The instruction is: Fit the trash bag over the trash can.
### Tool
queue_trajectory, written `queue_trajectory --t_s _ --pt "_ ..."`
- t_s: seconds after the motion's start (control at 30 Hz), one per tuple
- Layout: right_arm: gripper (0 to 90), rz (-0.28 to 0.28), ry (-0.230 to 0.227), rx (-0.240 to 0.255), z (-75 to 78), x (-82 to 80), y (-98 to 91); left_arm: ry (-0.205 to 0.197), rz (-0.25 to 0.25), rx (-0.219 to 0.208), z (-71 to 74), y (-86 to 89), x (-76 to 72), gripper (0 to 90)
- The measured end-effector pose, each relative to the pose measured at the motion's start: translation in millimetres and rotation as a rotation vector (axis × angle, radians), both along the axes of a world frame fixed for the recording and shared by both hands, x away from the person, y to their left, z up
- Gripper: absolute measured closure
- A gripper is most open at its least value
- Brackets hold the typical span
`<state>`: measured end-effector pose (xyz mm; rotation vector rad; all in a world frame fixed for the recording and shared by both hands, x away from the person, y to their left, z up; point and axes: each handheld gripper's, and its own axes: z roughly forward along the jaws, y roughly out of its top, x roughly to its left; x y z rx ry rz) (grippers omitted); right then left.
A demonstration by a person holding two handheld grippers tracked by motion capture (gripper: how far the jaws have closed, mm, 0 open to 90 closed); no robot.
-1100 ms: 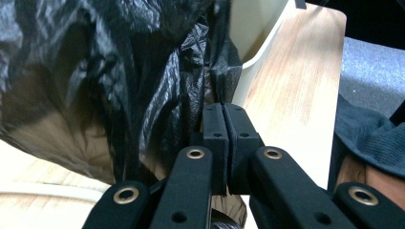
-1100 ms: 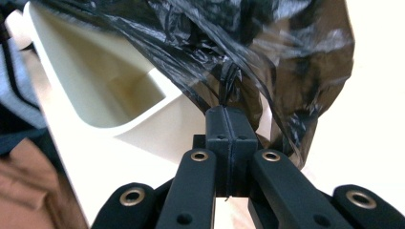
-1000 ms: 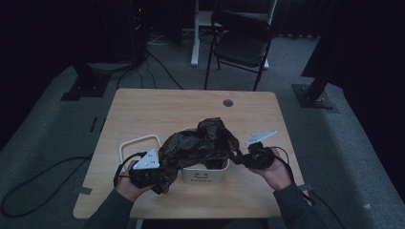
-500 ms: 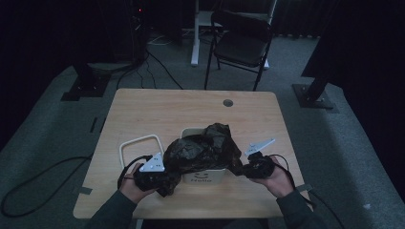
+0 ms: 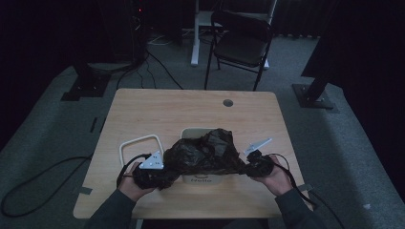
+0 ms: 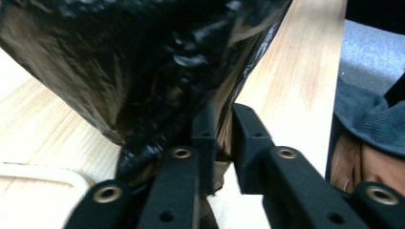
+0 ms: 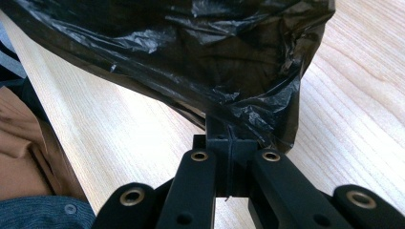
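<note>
Since a second ago the bag (image 5: 206, 153) has sunk from a raised, spread drape to a lower heap over the bin (image 5: 203, 179), and both hands have drawn back toward the near table (image 5: 191, 109) edge. The left gripper (image 6: 220, 138) has just been opening its jaws: in the left gripper view they stand a little apart with a fold of black film still lying in the gap, so the hold looks loosened rather than firm. The right gripper (image 7: 229, 143) has its jaws pressed together, pinching the bag's edge where the film bunches at their tips.

The bag lies crosswise between the two grippers, its long axis running left to right across the table, its bulk sitting on top of the white bin at the middle near edge. A white wire frame (image 5: 141, 145) lies flat just left of the bin, beside the left gripper.

The coming move likely turns on this: the bin mouth sits under the bag's middle, between the tools, about equally near each. With the left corner slackening, the right gripper carries the bag alone, and the film could slide right off the rim.
</note>
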<state>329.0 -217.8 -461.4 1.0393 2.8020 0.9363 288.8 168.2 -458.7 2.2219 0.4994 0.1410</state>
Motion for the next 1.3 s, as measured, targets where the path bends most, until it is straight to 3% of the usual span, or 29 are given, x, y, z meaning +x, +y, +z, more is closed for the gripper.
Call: queue_trajectory --t_s 0.13,0.33,0.43,0.63,0.83,0.93,1.03,1.13,1.3 --pt "84.2 0.019 -0.020 0.024 7.3 -5.0 0.0 -0.015 -0.007 -0.041 6.6 6.6 -4.2 68.8" --pt "87.6 0.039 -0.035 0.027 12.2 -8.7 0.9 -0.054 -0.042 -0.092 15.6 15.3 -14.2 61.0" --pt "89.3 0.043 -0.035 0.026 11.9 -8.6 1.9 -0.109 -0.005 -0.109 20.9 16.9 -18.1 58.5" --pt "89.8 0.044 -0.034 0.024 10.4 -7.2 2.6 -0.258 0.094 -0.130 31.4 11.6 -21.4 52.0" --pt "89.9 0.047 -0.031 0.022 8.5 -6.4 2.7 -0.337 0.152 -0.123 38.9 0.9 -13.3 47.3" --pt "90.0 0.050 -0.032 0.019 8.1 -6.5 2.6 -0.339 0.160 -0.129 41.0 -2.1 -7.5 47.2" --pt "90.0 0.052 -0.030 0.016 7.0 -6.2 1.5 -0.338 0.189 -0.161 45.8 -5.7 1.1 47.4" --pt "90.0 0.052 -0.030 0.016 6.3 -6.0 0.2 -0.330 0.208 -0.155 49.9 -9.9 8.9 47.5" --pt "90.0 0.054 -0.030 0.014 5.2 -5.9 -0.7 -0.312 0.250 -0.168 55.1 -12.0 24.9 55.2"
